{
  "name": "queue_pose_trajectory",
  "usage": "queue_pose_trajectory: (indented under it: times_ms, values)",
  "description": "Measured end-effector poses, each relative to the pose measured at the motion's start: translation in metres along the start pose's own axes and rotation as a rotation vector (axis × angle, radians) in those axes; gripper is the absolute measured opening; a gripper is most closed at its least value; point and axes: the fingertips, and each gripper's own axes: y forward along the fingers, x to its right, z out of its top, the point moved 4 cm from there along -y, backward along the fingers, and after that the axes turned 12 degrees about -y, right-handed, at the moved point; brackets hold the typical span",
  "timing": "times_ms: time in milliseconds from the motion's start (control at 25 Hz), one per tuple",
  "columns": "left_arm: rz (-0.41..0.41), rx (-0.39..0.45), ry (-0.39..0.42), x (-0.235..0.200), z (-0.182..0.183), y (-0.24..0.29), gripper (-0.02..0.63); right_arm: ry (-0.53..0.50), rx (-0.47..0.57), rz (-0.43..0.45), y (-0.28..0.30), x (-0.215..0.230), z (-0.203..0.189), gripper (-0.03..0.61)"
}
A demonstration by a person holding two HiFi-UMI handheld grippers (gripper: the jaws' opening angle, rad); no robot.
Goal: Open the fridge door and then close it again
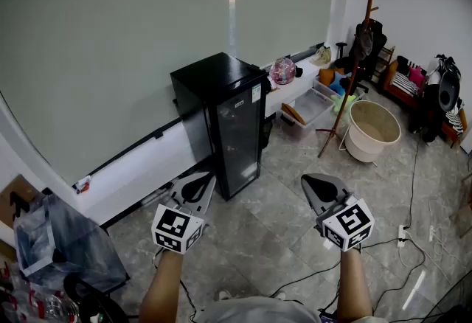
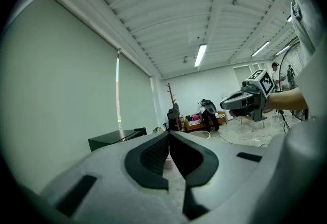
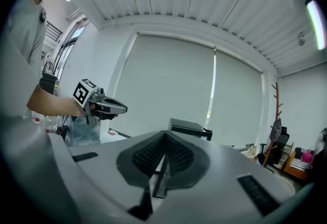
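Head view: the black fridge [image 1: 225,119] stands upright against the low white ledge by the blinds, its glass door [image 1: 240,139] closed and facing the open floor. It lies ahead of both tools and well apart from them, with the left gripper [image 1: 200,187] nearer, just short of the cabinet's foot, and the right gripper [image 1: 318,187] farther off, out on the door's side. Left gripper view: the jaws of the left gripper [image 2: 168,137] are pressed together on nothing, and the fridge [image 2: 115,139] shows beyond them to the left, with the right gripper [image 2: 227,103] held level at the right. Right gripper view: the right gripper [image 3: 164,137] is likewise closed and empty; the fridge [image 3: 189,128] sits almost straight beyond its tips, the left gripper [image 3: 118,108] off to the left. Which door edge carries the handle cannot be made out.
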Motion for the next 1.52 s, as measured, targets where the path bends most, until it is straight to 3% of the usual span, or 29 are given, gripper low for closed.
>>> queue_pose_trajectory:
  times_ms: [240, 400, 600, 680, 720, 800, 880, 1080, 1320, 1520]
  values:
    - [-0.004, 0.027, 0.104, 0.018, 0.007, -0.005, 0.009, 0.014, 0.01, -0.03, -0.011, 0.004, 0.001, -0.003]
    - [-0.049, 0.033, 0.018, 0.025, 0.004, -0.006, 0.008, 0.003, 0.022, -0.038, -0.014, 0.004, 0.001, -0.003]
    - [-0.01, 0.034, -0.022, 0.019, 0.001, -0.012, 0.009, -0.004, 0.032, -0.035, -0.019, 0.001, -0.003, 0.0]
    - [0.001, 0.039, -0.031, 0.017, -0.002, -0.014, 0.013, -0.016, 0.024, -0.026, -0.02, 0.001, -0.006, 0.061]
    - [-0.001, 0.042, -0.036, 0.017, -0.002, -0.014, 0.036, -0.022, 0.018, -0.02, -0.02, 0.0, -0.008, 0.094]
    - [-0.013, 0.047, -0.039, 0.021, -0.003, -0.014, 0.161, -0.021, 0.015, -0.005, -0.022, 0.0, -0.011, 0.147]
    - [-0.021, 0.055, -0.031, 0.026, -0.002, -0.013, 0.199, -0.002, 0.024, 0.005, -0.023, 0.003, -0.014, 0.185]
    - [0.005, 0.05, -0.049, 0.029, -0.008, -0.012, 0.202, 0.036, 0.043, -0.054, -0.025, 0.015, -0.021, 0.196]
    - [0.013, 0.006, -0.067, 0.05, -0.015, 0.008, 0.202, 0.013, 0.027, -0.006, -0.033, 0.03, -0.037, 0.236]
    - [0.038, 0.006, -0.065, 0.081, -0.019, 0.032, 0.202, 0.01, 0.042, -0.029, -0.056, 0.058, -0.055, 0.236]
